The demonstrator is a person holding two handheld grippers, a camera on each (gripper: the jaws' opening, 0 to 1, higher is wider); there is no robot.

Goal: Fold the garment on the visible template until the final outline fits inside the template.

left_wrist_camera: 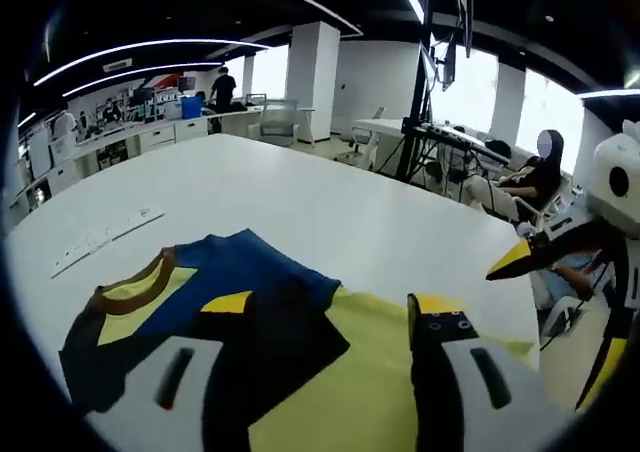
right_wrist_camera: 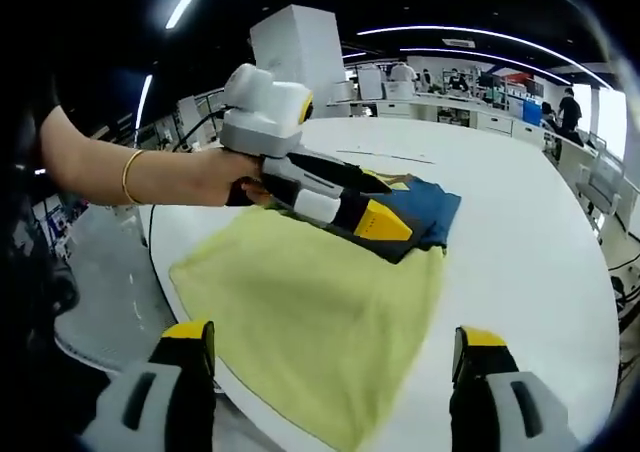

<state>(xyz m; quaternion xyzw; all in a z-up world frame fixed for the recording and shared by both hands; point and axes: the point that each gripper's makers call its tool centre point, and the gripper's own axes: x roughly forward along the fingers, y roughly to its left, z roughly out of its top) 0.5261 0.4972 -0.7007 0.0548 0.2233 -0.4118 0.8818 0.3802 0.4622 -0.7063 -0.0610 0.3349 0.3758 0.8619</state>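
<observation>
The white table (right_wrist_camera: 520, 222) carries the work. The garment (right_wrist_camera: 310, 312) lies flat near its rounded edge, a T-shirt with a broad yellow body, dark blue shoulders and a brown collar (left_wrist_camera: 135, 290). No separate template outline can be made out on the tabletop. A white strip of paper (left_wrist_camera: 105, 237) lies just beyond the collar, apart from the shirt.

In the right gripper view the garment's long axis runs away from the camera: the yellow hem lies nearest, at the table edge, and the blue upper part farthest. The left gripper (right_wrist_camera: 385, 222), held in a person's hand (right_wrist_camera: 235, 177), hangs over the blue upper part with its yellow tips pointing across it. In the left gripper view its jaws stand apart over the dark sleeve and the yellow body; nothing is between them.

The right gripper (right_wrist_camera: 335, 347) stands before the hem with jaws wide apart, holding nothing, the cloth lying between and beyond its tips.

Judgement: the shirt is spread, not yet folded. The left gripper is nearer the collar end, the right nearer the hem, so a lengthwise fold would suit this stance.
</observation>
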